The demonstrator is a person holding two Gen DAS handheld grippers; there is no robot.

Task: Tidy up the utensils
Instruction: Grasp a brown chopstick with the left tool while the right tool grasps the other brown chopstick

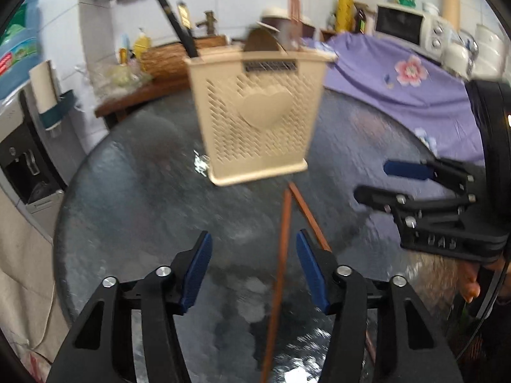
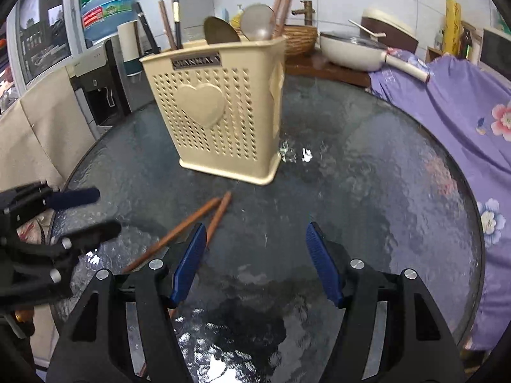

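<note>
Two brown chopsticks [image 1: 282,242] lie loose on the glass worktop [image 2: 367,191], tips just before the cream utensil basket [image 2: 220,105] (already stocked with spoons). Left claw [image 1: 254,271] gapes around one chopstick, pads clear. Right claw [image 2: 255,261] open, empty.

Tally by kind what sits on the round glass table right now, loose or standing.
Loose wooden chopsticks: 2
Cream utensil holder: 1
Total: 3, all on the glass table. The utensils standing inside the holder are left out, since some hide each other.
</note>
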